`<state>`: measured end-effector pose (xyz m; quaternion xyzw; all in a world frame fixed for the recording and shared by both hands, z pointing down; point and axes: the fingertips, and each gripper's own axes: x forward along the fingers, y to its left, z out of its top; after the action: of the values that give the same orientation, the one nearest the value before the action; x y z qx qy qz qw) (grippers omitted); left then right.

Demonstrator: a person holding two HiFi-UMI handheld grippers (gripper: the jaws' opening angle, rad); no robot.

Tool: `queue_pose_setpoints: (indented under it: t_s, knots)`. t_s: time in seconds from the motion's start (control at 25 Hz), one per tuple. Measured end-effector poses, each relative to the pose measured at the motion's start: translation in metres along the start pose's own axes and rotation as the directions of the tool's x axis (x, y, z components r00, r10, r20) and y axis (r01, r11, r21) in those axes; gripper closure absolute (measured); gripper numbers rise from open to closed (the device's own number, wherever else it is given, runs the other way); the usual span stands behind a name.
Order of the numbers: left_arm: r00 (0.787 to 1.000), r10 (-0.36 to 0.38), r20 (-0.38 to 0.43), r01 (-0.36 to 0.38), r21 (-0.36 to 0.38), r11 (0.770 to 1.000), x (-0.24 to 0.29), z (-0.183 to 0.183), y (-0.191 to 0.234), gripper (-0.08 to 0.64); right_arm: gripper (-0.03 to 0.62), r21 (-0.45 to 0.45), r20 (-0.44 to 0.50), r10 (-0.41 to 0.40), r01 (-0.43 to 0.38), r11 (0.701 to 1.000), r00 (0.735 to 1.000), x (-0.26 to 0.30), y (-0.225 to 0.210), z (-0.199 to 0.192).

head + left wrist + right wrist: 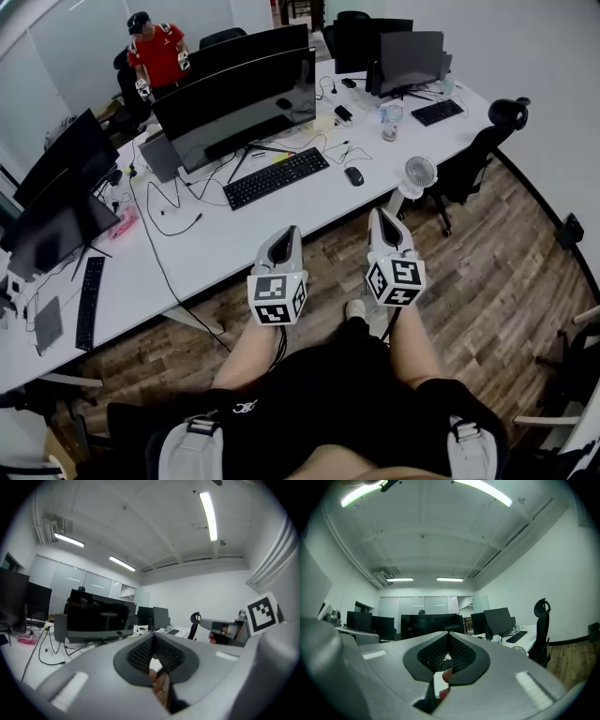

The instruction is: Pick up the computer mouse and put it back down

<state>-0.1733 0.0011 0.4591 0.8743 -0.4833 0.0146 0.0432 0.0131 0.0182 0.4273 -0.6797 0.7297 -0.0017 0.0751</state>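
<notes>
mouse: the black mouse [353, 175] sits on the white desk [234, 242], just off the right end of the keyboard [277, 176]. There's a small gap between them and nothing is touching it. Only the head view catches it.

near the keyboard: a big dark monitor [239, 108] is right behind it, with loose cables [169, 211] off its left end. A little white fan [418, 174] is further right, past the mouse at the desk edge. A clear cup [391, 121] is behind and to the right.

left gripper: the left gripper [283, 236] hangs in front of the keyboard, off the desk and over the wood floor [487, 281]. It's clenched tight on nothing. In its own view the ribbed pads [140, 654] meet at the tips.

right gripper: the right gripper [382, 218] is in front and to the right of the keyboard, well apart from the mouse. Same deal here, the pads [461, 653] are pressed together and empty.

head view only: both marker cubes from above, the holder's legs, and a person in a red shirt [157, 54] way behind the keyboard.

left gripper view only: the right gripper from the side, plus a pink thing [26, 639] on the desk that I can't ID.

right gripper view only: an office chair [541, 630] seen upright and side-on, and ceiling lights [450, 579].
</notes>
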Motion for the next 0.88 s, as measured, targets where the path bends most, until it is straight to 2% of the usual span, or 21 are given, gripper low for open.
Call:
queue_pose_setpoints:
  t_s: [0.52, 0.72, 0.88]
  knots:
    - [0.997, 0.079, -0.019, -0.079, -0.015, 0.997, 0.206, 0.026, -0.022, 0.506, 0.589, 0.03, -0.058, 0.104, -0.102, 0.994, 0.993, 0.171, -0.127, -0.004]
    - [0.992, 0.125, -0.032, -0.125, -0.022, 0.992, 0.245, 0.031, -0.027, 0.506, 0.589, 0.049, -0.085, 0.142, -0.138, 0.989, 0.986, 0.21, -0.157, -0.01]
    - [0.988, 0.141, -0.062, -0.143, -0.022, 0.989, 0.262, 0.023, -0.022, 0.506, 0.589, 0.061, -0.102, 0.157, -0.151, 0.987, 0.982, 0.229, -0.164, -0.018]
